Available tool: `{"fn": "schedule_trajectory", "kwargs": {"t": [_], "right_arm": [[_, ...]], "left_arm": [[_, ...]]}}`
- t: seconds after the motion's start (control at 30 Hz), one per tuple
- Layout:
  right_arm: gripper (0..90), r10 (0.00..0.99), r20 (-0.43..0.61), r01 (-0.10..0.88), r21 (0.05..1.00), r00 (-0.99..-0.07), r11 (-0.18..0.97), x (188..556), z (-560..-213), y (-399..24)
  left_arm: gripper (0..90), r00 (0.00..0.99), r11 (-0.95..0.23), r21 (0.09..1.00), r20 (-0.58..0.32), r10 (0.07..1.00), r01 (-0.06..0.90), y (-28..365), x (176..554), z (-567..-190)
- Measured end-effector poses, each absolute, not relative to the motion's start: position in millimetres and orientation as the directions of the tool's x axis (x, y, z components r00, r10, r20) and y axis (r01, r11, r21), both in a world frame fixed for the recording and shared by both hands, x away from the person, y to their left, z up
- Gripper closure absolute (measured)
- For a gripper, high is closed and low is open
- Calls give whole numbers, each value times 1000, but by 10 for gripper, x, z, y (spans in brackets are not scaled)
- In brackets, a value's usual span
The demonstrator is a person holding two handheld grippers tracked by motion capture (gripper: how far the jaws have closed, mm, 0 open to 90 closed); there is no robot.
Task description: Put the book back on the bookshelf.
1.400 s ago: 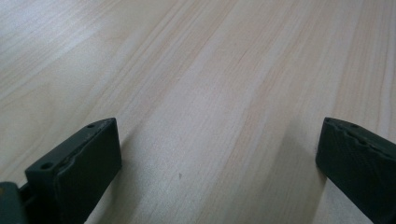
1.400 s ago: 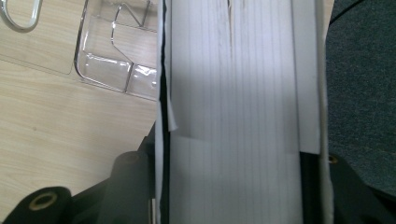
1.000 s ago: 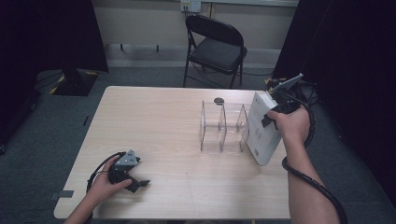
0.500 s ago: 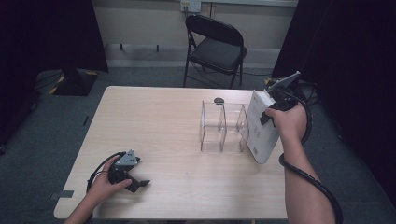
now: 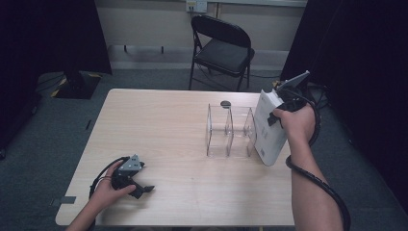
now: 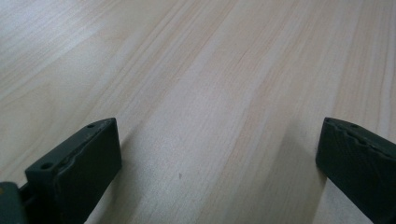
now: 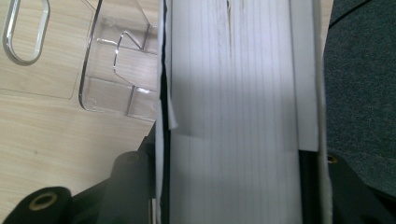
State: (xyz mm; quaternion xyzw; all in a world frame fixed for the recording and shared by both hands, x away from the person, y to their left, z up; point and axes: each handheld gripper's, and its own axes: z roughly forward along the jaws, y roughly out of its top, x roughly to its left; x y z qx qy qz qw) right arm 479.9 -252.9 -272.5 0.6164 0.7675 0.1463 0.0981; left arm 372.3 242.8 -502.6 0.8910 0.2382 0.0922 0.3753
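Here your left tongs (image 5: 140, 185) rest idle while your right tongs (image 5: 281, 108) clamp a thick white book (image 5: 268, 127) at the bench's right edge.

Starting at the left, the left tongs lie low on the pale wood-grain bench (image 5: 163, 130), their ribbed black jaws standing wide apart with nothing between them. Toward the middle stands a clear plastic rack (image 5: 230, 131) of upright dividers with rounded cut-outs, and a small dark round thing (image 5: 225, 103) lies just behind it. Just right of the rack, your right tongs are closed on the book, one jaw on each cover, its smooth page block (image 7: 233, 116) facing the right gripper view. The book tilts, its lower corner on the bench. Small print on the cover is too tiny to read.
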Motion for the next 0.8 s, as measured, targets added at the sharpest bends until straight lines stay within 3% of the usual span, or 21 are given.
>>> {"fn": "schedule_trajectory", "kwargs": {"t": [0.8], "right_arm": [[522, 985, 12, 923, 350, -175, 160, 4931, -2832, -2473]], "left_arm": [[0, 869, -605, 713, -15, 494, 356, 2428, 3723, -5026]]}}
